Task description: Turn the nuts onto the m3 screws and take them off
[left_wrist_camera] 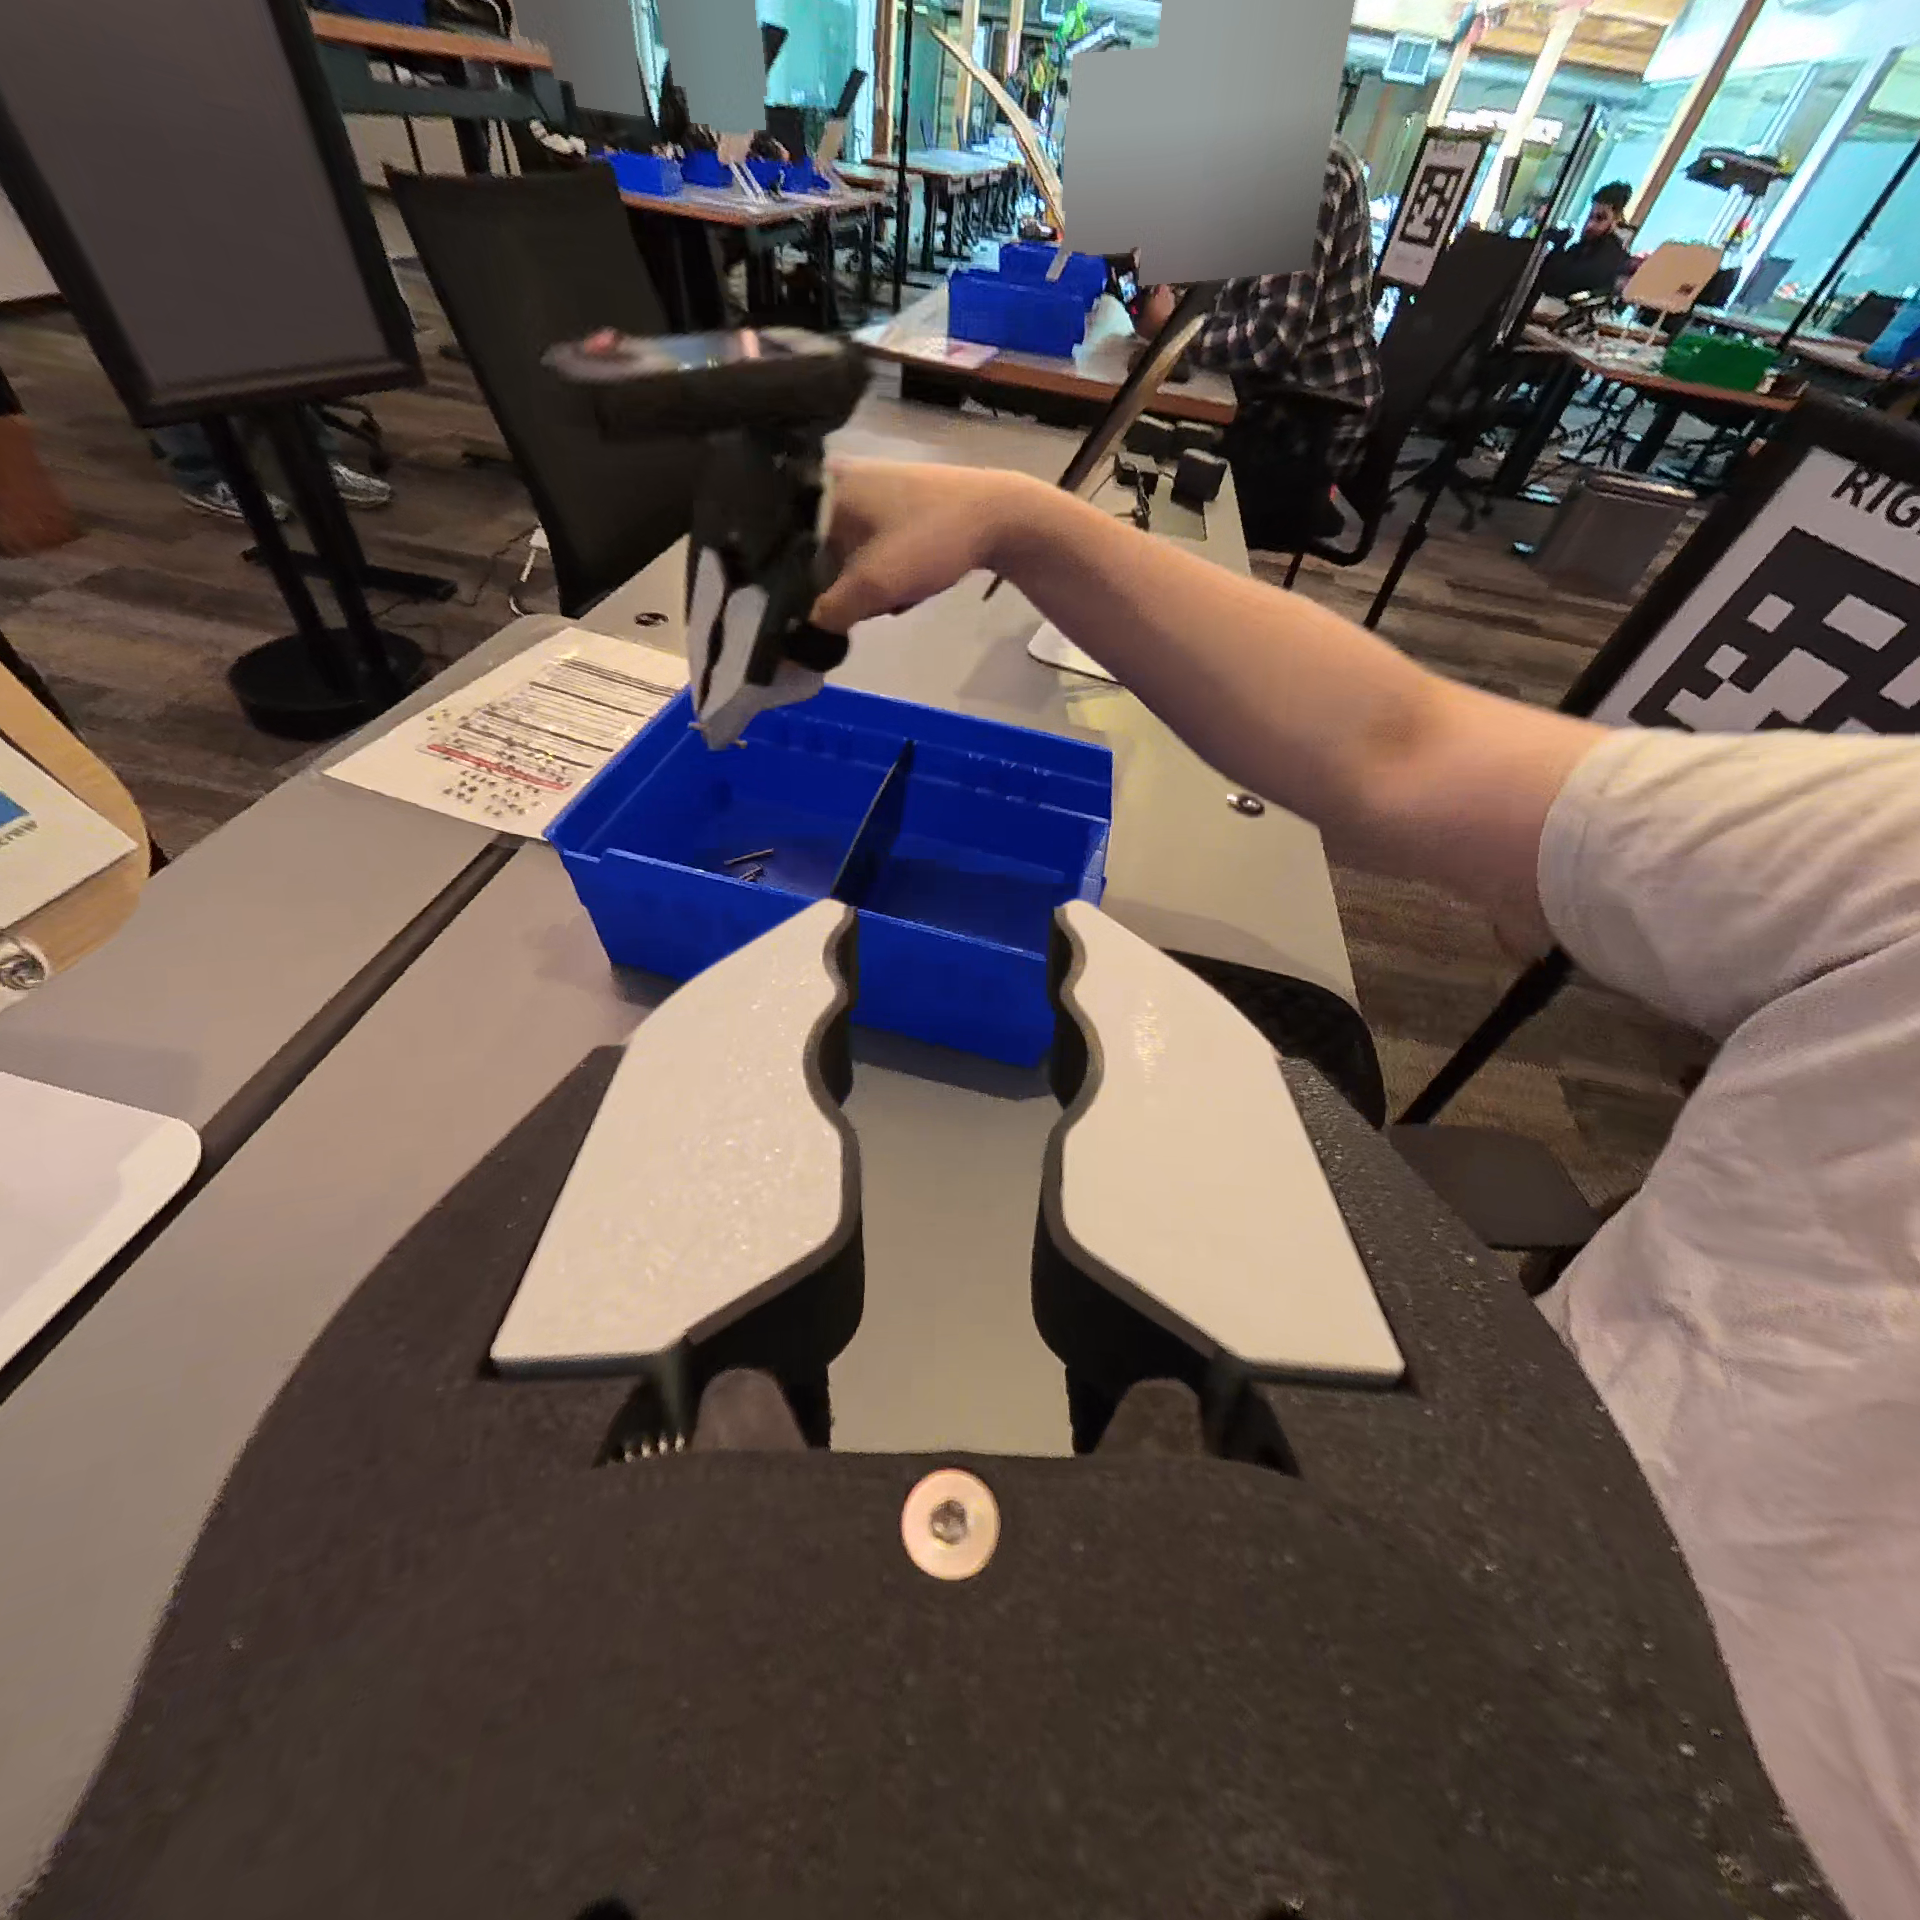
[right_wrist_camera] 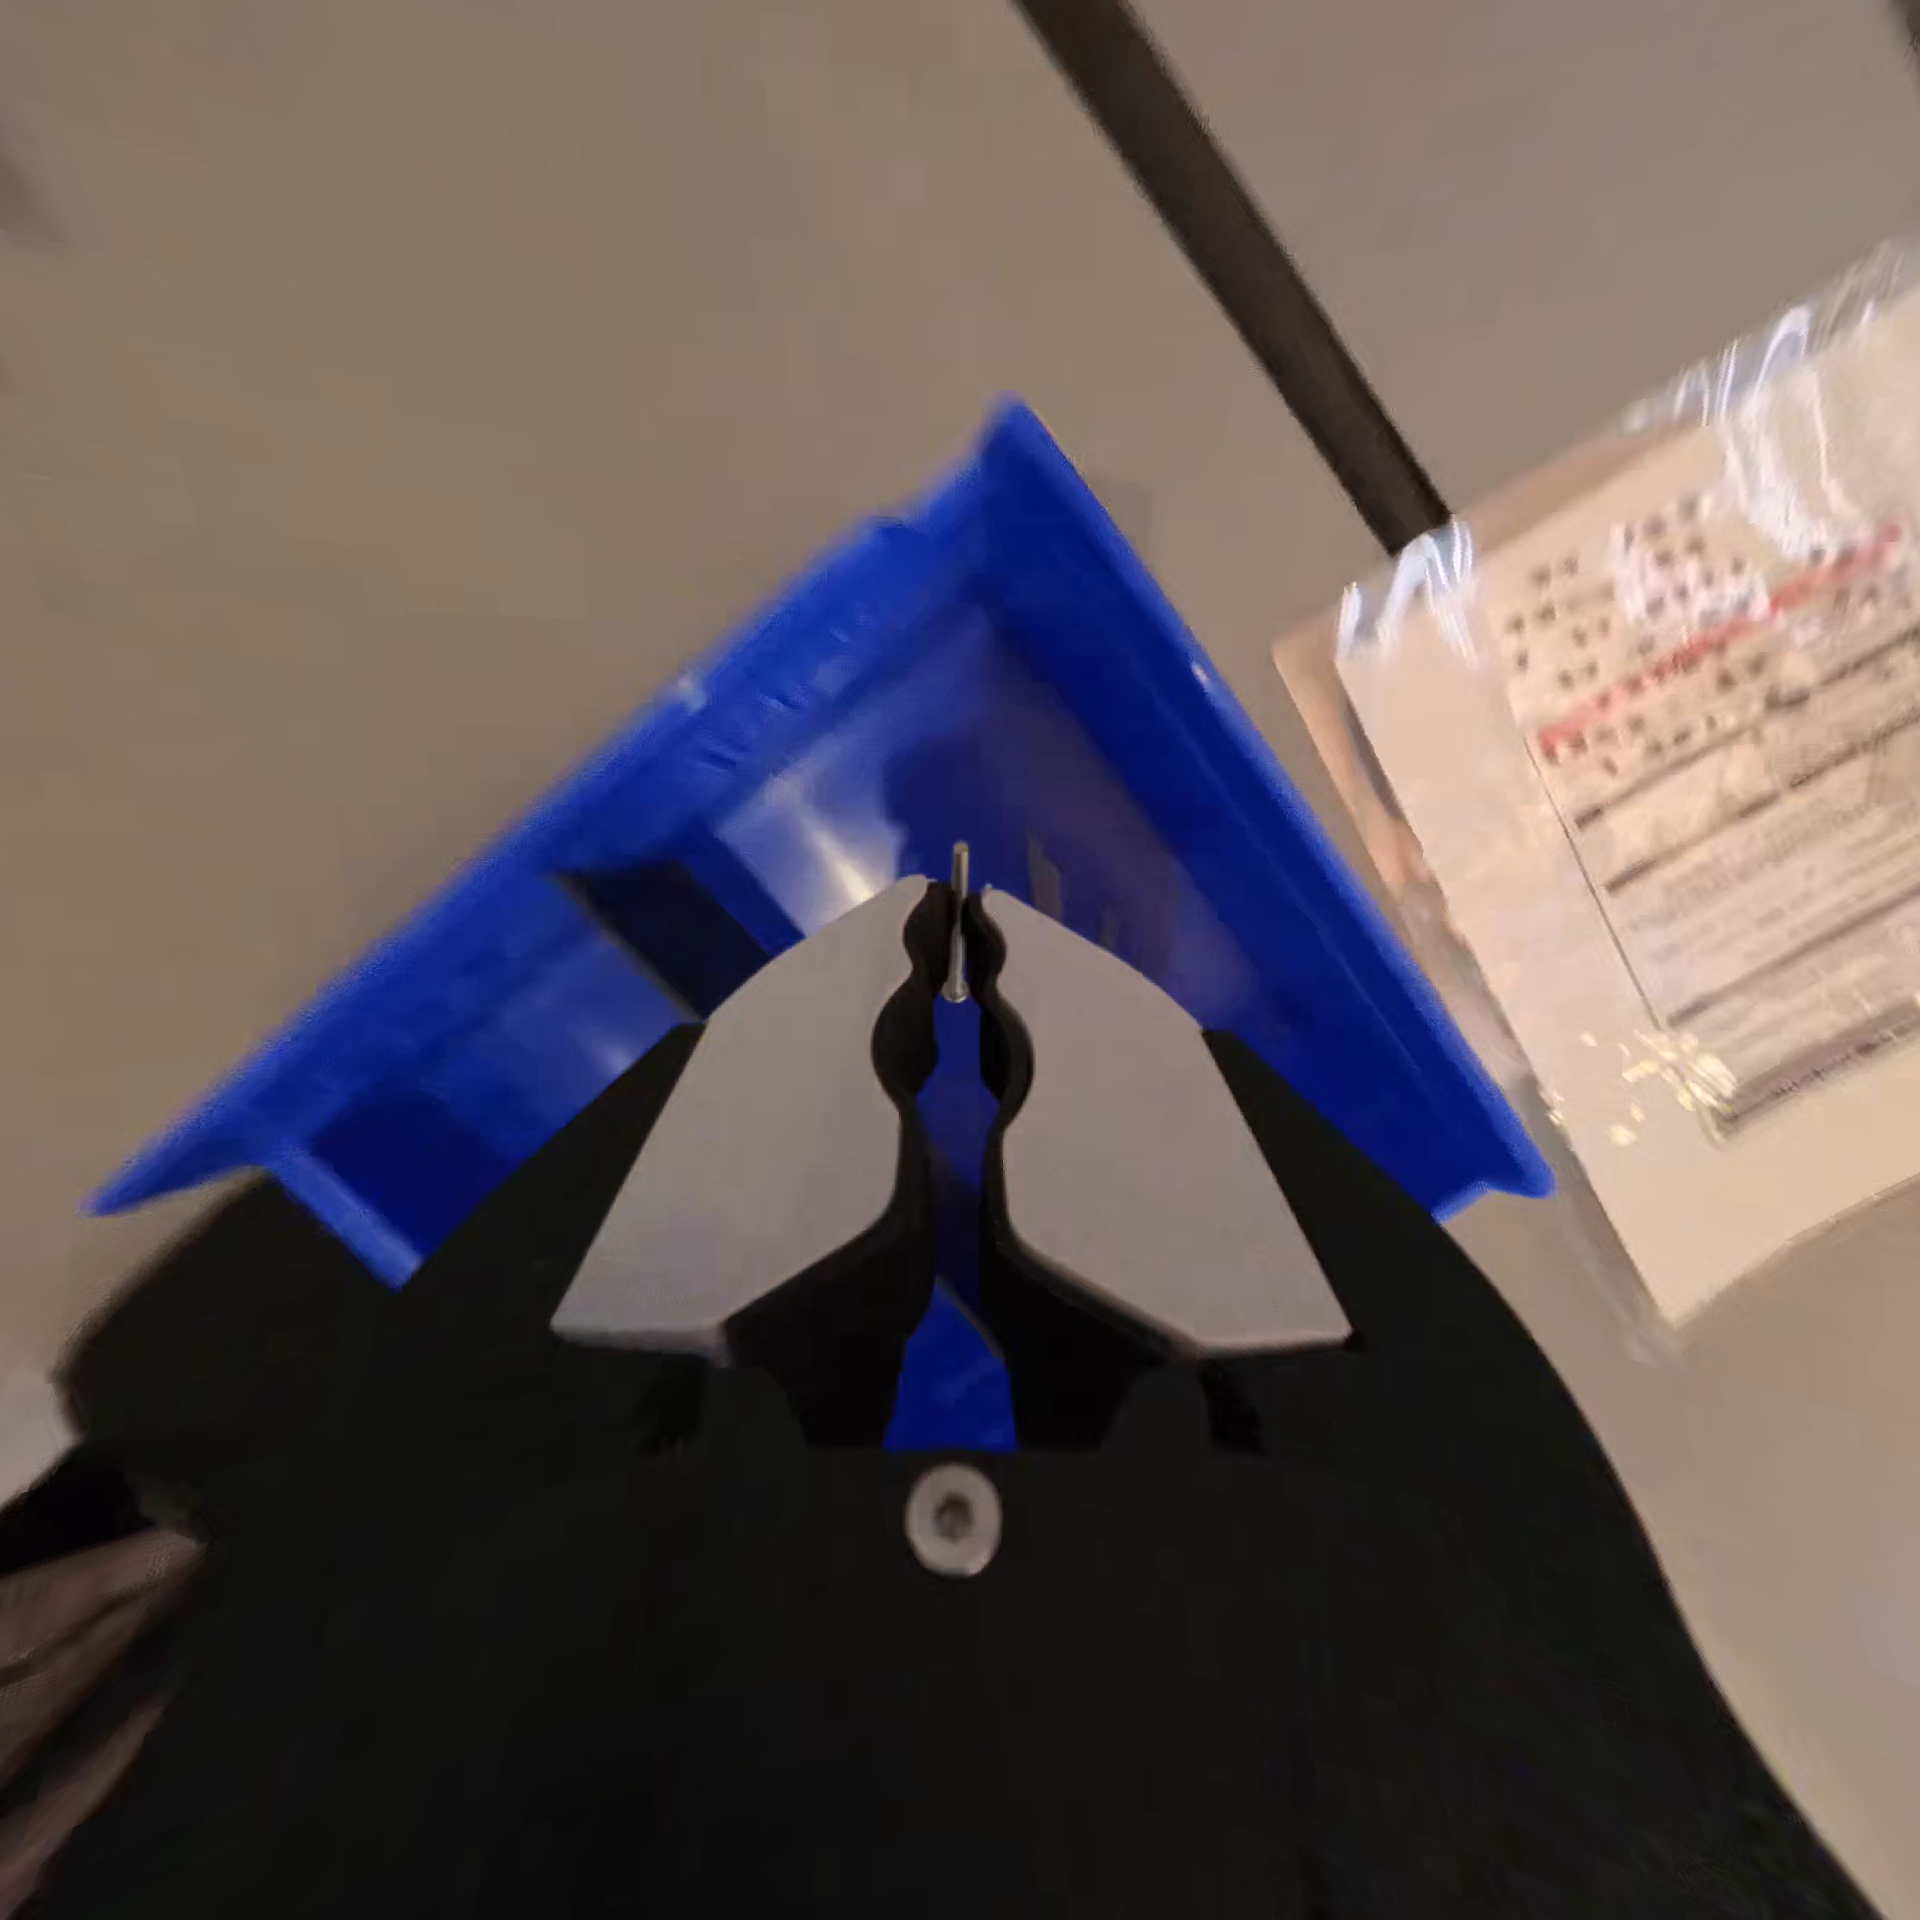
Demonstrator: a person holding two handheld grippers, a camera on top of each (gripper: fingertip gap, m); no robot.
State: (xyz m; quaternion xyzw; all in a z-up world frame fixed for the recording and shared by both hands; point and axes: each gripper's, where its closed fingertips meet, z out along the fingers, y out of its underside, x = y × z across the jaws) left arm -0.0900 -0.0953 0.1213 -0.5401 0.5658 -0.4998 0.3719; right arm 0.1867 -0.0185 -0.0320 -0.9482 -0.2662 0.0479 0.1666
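I judge it barely begun: my right gripper [right_wrist_camera: 958, 891] pinches one M3 screw [right_wrist_camera: 957, 920] above the blue bin [right_wrist_camera: 1122, 582], left gripper [left_wrist_camera: 951, 935] at six o'clock gapes empty, no nut threaded.

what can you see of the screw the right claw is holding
The screw is a thin, silvery metal pin, pinched between the tips of the shut right claw, lying along the fingers with its end poking past them. It hangs over the left compartment of the blue bin. No nut shows on it.

Glossy blue plastic bin [left_wrist_camera: 935, 977]; thin metal screw [right_wrist_camera: 958, 925].
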